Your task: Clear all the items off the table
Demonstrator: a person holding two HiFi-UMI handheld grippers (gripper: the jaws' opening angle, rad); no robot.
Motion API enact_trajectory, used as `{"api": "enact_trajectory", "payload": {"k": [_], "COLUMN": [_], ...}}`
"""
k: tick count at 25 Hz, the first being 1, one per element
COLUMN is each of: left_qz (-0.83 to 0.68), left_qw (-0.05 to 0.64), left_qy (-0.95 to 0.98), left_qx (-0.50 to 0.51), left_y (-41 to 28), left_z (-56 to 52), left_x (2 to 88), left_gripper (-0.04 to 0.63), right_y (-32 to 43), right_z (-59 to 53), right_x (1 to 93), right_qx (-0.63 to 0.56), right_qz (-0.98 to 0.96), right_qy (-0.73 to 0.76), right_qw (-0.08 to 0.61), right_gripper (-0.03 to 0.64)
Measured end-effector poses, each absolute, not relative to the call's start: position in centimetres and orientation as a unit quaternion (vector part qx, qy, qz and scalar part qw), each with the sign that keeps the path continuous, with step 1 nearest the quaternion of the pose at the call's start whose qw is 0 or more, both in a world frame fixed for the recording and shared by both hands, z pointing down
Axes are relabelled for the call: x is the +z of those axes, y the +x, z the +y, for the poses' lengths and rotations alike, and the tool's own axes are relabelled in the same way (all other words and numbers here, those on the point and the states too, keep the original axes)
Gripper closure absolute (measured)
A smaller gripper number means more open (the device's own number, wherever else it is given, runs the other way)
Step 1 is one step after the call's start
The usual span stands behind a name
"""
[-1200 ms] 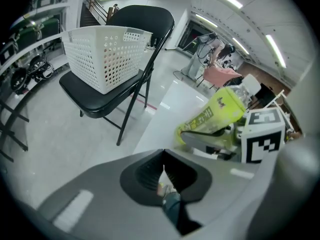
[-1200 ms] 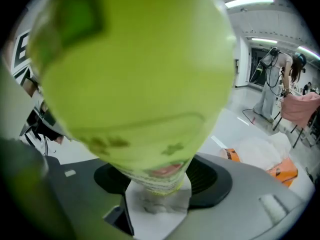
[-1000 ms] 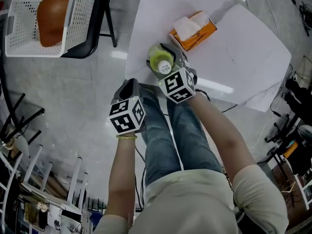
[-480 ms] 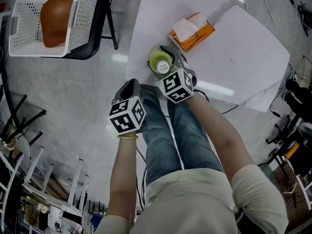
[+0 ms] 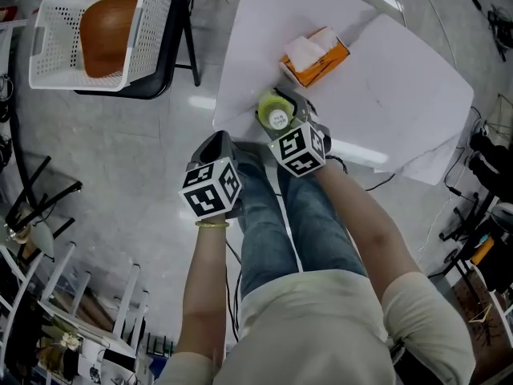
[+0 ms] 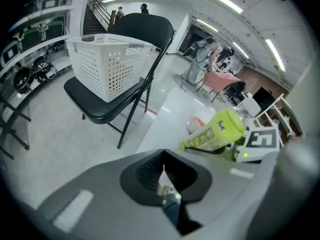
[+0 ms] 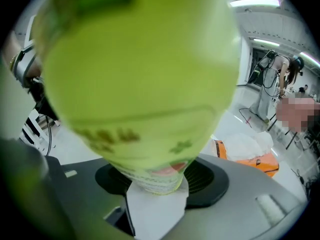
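Gripping the yellow-green bottle (image 5: 275,112), your right gripper (image 5: 290,117) is holding it tilted at the near corner of the white table (image 5: 401,87). Its jaws have just been closing and are pressing on the bottle's lower sides. Your left gripper (image 5: 215,144) is hanging over the floor beside your knees, its jaws closed together with nothing between them. An orange tissue box (image 5: 317,54) is lying on the table just beyond the bottle. Well off to the left, a white basket (image 5: 152,22) is sitting on a black folding chair (image 6: 145,31), holding a rounded brown thing (image 5: 108,22).
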State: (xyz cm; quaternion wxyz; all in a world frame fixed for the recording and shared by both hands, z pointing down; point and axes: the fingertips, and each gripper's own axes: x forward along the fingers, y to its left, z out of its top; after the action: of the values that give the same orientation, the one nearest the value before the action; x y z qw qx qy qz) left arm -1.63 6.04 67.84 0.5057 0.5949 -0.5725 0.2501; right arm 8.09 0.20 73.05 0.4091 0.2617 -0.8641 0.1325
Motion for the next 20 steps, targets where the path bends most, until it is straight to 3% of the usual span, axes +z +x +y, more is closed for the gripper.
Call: {"api": "enact_trajectory", "payload": {"k": [20], "left_qz": [-0.587], "left_qw": [0.48], "left_qy": [0.611], "left_qx": [0.228], "left_y": [-1.0], "left_z": [7.4], "left_x": [58.5], "left_gripper": [0.586], "right_y": [8.8], "right_z": [4.1], "right_x": [61.7], "right_qx": [0.117], "right_qz": [-0.876], "right_qy": [0.269], "right_qw": [0.383], "right_gripper": [0.327]}}
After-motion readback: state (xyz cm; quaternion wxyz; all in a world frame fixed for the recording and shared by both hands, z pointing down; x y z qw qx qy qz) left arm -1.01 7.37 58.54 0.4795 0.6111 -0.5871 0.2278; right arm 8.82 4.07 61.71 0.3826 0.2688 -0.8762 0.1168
